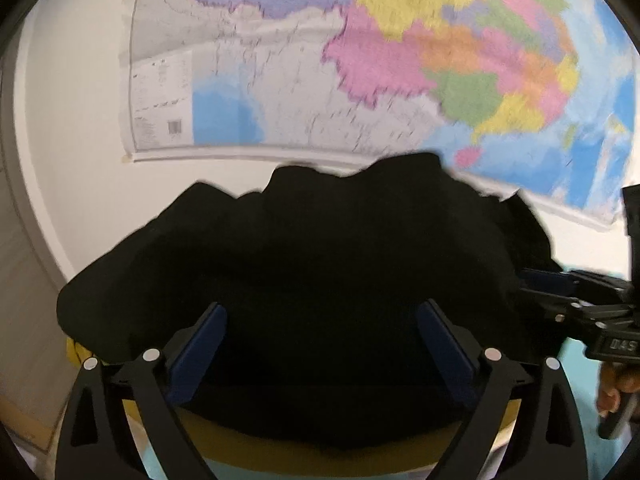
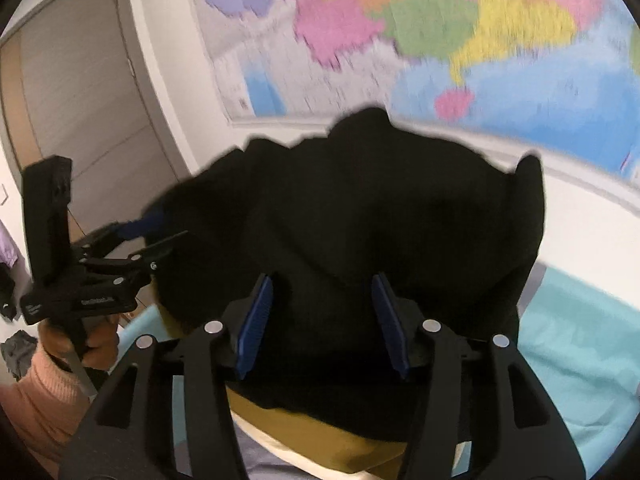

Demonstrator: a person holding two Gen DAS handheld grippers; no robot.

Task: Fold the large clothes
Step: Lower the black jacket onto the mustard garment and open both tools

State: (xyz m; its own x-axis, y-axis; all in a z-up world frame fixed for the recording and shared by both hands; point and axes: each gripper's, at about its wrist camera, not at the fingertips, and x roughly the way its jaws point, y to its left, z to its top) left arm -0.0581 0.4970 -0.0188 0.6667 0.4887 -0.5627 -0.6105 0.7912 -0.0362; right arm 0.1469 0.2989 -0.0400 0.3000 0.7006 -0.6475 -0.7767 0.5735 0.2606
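A large black garment (image 1: 320,248) lies bunched in a heap on an olive-yellow pad (image 1: 280,444). My left gripper (image 1: 324,314) is open, its blue pads (image 1: 200,352) wide apart just above the near edge of the heap, pressing on nothing. In the right wrist view the same black garment (image 2: 360,208) fills the middle. My right gripper (image 2: 322,282) stands partly open over it; dark cloth lies under the gap, and the pads (image 2: 256,320) do not squeeze it. Each gripper shows in the other's view at the heap's side: right gripper (image 1: 528,284), left gripper (image 2: 170,226).
A big coloured map (image 1: 360,60) hangs on the white wall behind the heap. A teal sheet (image 2: 572,340) covers the surface to the right. A grey door (image 2: 80,100) stands at the left. A person's hand in a peach sleeve (image 2: 44,392) holds the left gripper.
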